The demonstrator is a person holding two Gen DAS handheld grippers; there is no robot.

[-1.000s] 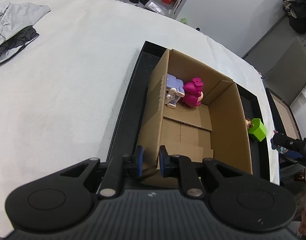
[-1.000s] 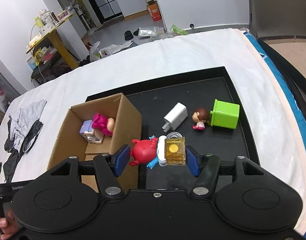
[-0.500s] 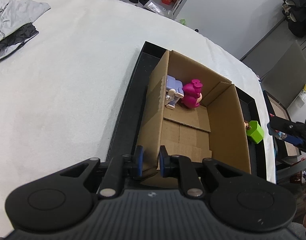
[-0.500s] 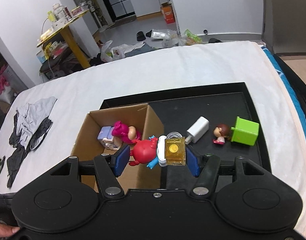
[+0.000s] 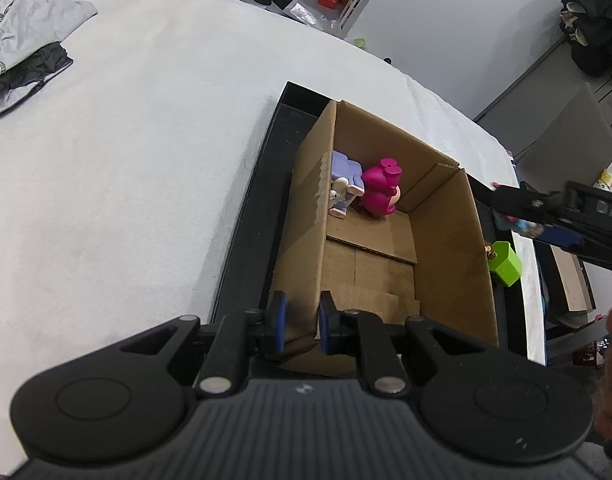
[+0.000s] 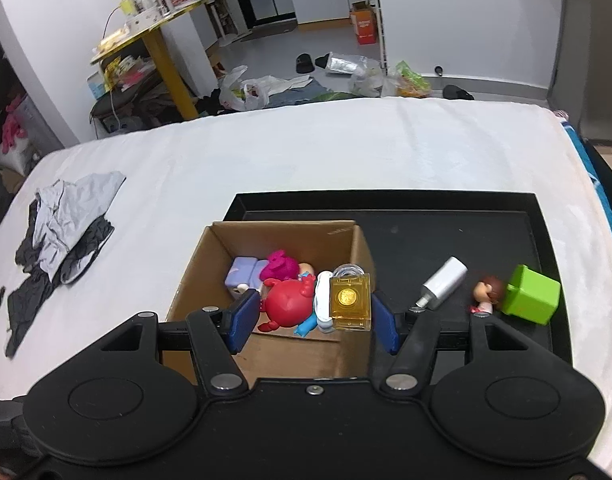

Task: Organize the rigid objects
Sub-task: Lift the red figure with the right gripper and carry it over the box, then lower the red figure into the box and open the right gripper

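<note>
A brown cardboard box point(image 6: 290, 236) sits in a black tray point(image 6: 446, 216) on a white cover point(image 6: 306, 148), holding a magenta-haired doll point(image 5: 380, 192) and a pale lilac toy point(image 5: 346, 180). Blue-padded black fingers point(image 6: 242, 316) flank a red crab figure point(image 6: 286, 304) with light-blue and white parts and a clear amber bottle point(image 6: 350, 300) with a gold disc. On the tray lie a white charger point(image 6: 446, 284), a brown-haired doll point(image 6: 486, 292) and a lime-green cube point(image 6: 532, 294); grey and black clothes point(image 6: 62, 220) lie on the cover.
</note>
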